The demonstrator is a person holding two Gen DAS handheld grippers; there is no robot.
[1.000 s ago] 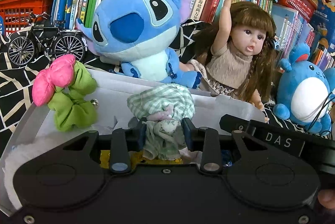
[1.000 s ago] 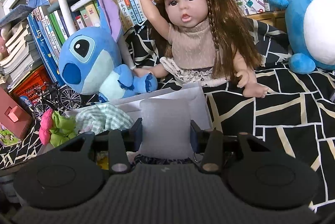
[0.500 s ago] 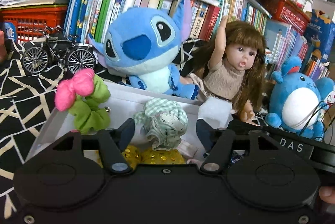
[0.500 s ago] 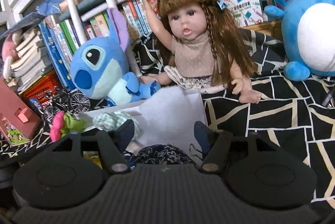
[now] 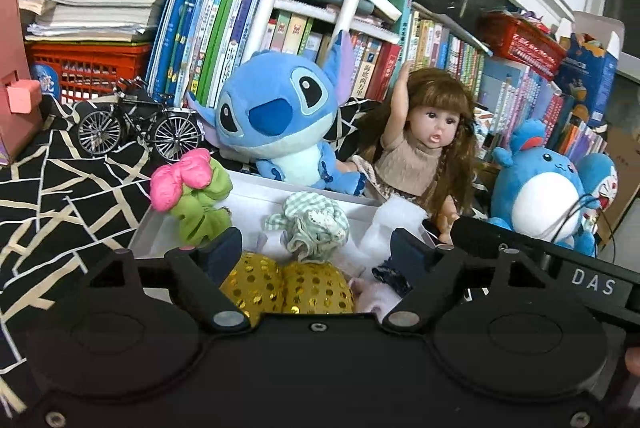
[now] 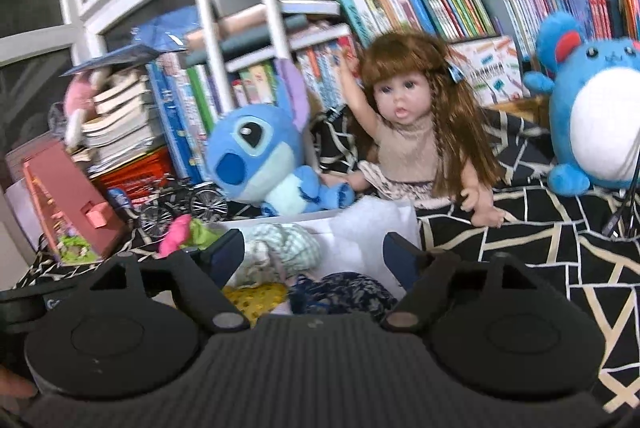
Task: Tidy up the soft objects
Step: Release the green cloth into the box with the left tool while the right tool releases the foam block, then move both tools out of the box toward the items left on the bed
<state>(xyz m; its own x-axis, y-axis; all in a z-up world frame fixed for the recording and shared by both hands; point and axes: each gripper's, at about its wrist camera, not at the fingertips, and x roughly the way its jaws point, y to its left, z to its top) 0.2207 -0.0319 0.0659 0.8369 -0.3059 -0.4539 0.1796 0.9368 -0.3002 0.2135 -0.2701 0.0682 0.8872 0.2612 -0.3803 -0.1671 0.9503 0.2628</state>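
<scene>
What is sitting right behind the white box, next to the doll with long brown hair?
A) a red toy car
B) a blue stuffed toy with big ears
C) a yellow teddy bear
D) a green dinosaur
B: the blue stuffed toy with big ears sits just behind the white box, beside the doll whose arm is raised.

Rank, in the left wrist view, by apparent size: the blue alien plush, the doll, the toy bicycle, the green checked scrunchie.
1. Blue alien plush and doll: look alike, so unranked.
2. Toy bicycle.
3. Green checked scrunchie, smallest even though nearest the camera.
</scene>
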